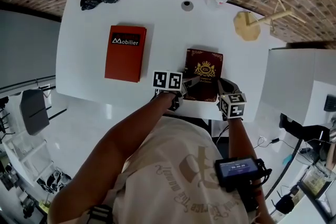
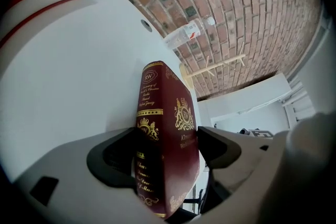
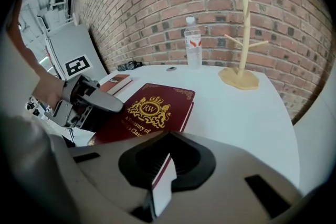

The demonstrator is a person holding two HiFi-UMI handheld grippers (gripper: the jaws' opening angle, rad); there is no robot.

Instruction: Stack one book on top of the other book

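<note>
The left gripper [image 1: 191,83] clamps the maroon book [image 1: 203,73] at its spine and the right gripper [image 1: 224,86] at its page edge, fingers closed on it at the tabletop's [image 1: 168,29] front edge. Only the head view shows the whole red book [image 1: 125,53], well to the left.

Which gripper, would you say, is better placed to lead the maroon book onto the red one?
Probably left: the left gripper grips the maroon book at its spine side, nearer the red book.

Bright, even light washes out the white table [image 1: 89,60]; fisheye bending throughout, with both gripper views dark-cornered.
</note>
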